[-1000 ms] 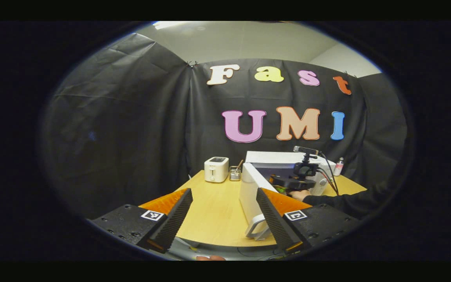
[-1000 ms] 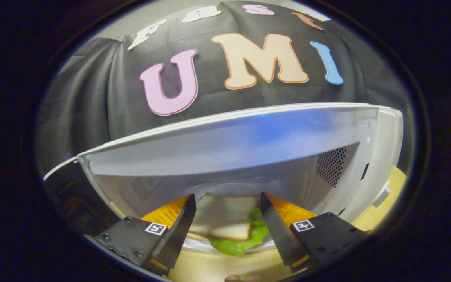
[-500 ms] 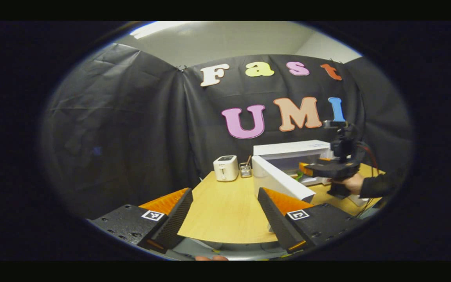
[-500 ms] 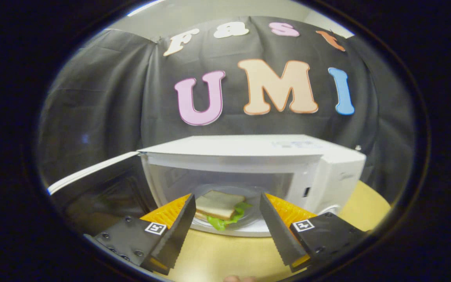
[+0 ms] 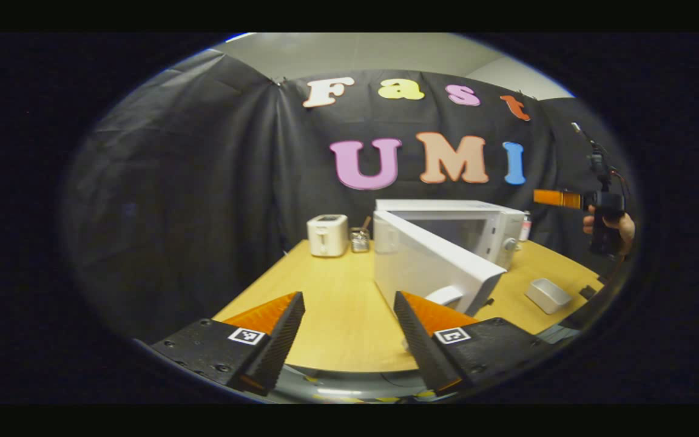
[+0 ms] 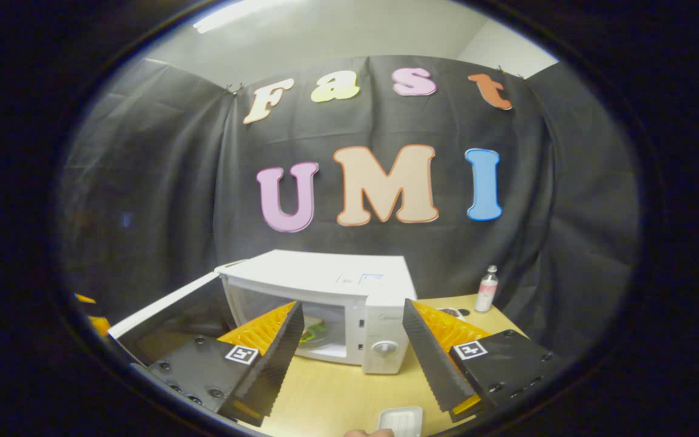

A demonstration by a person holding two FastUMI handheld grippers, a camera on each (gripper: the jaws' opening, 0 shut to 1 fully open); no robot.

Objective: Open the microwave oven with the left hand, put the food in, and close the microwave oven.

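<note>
Since the earlier frames the right gripper (image 6: 352,358) has been drawn back from the microwave oven (image 6: 349,303), so that the whole cabinet is now seen at lower centre of the right gripper view instead of only its cavity. Its jaws are spread apart with nothing between them. The sandwich (image 6: 316,331) is seen inside the cavity, partly hidden behind one finger. The microwave door (image 5: 428,267) is swung open toward the lower centre of the left gripper view. The left gripper (image 5: 349,340) is held back over the near edge of the wooden table (image 5: 337,303), jaws parted and empty. At the right edge of that view the right gripper (image 5: 559,198) is seen raised in a hand (image 5: 613,224). A toaster (image 5: 327,235) is noted left of the oven, a small white tray (image 5: 547,295) at lower right, and a bottle (image 6: 486,289) right of the oven.
</note>
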